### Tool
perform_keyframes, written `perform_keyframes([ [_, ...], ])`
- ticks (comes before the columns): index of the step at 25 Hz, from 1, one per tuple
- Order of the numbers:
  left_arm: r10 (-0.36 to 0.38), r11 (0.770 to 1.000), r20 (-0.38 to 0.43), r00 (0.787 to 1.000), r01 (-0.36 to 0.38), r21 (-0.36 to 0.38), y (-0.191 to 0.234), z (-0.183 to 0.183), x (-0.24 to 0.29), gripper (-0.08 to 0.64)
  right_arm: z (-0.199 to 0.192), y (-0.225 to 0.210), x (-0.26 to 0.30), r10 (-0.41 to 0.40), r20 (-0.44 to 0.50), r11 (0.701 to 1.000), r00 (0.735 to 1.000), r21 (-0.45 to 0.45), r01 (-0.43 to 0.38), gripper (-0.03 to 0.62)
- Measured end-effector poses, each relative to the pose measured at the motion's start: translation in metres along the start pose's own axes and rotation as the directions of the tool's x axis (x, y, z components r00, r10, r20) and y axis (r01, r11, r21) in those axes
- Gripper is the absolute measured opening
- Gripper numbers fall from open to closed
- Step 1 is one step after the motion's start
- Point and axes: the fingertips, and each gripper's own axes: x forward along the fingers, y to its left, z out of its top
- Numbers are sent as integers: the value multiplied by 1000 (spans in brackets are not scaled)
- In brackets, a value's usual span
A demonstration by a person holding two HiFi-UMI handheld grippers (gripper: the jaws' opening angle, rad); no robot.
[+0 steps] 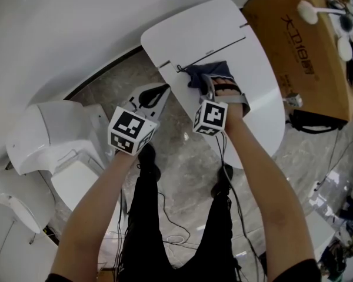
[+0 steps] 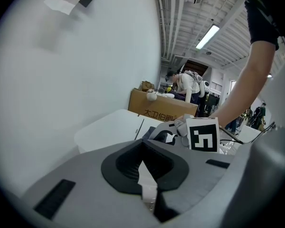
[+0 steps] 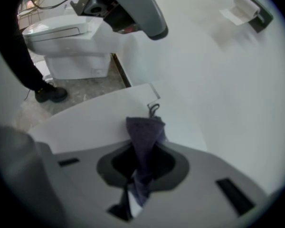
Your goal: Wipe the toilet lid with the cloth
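**Cloth pinned on the lid, spare gripper standing by**

The right gripper (image 3: 141,170) has its jaws clamped on the dark cloth (image 3: 143,134). The fabric runs up between them and bunches out just past their tips, where it rests on the white toilet lid (image 3: 80,122); a small loop of it lies farthest ahead. Held low and pushed forward like this, the cloth's free fold meets the lid rather than the jaws, which I judge suits a wiping stroke.

The left gripper (image 2: 145,170) has its jaws drawn together with nothing between them. The lid's edge lies just ahead of them, and whether they touch it I cannot tell; the right gripper's marker cube (image 2: 203,134) sits ahead and to their right. It looks parked beside the lid, out of the cloth's path.

The lid serves as the working surface: broad, smooth, lying flat, bare but for the cloth. Ahead of the right jaws rises a plain white wall (image 3: 204,70) with a toilet-paper roll (image 3: 242,6) high on it; to their left a whole toilet (image 3: 61,37) stands on a mottled stone floor (image 3: 80,87). Beyond the left jaws, past the lid, sits a printed cardboard box (image 2: 162,109) under ceiling strip lights (image 2: 207,37).
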Motion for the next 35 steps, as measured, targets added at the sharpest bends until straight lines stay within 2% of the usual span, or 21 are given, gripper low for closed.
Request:
perform_keyframes([
  [12,-6,1000,-21,1000,6,0,-12,-6,7,17,7,30,-22,32,5,999,999,10,-32,63],
  [19,-15,1000,-20,1000,15,10,-19,-5,8,17,9,49,-34,25,5,1000,1000,15,-26,63],
  [35,-30,1000,-30,999,30,0,-33,-13,21,17,18,94,-67,35,42,997,999,73,-38,63],
])
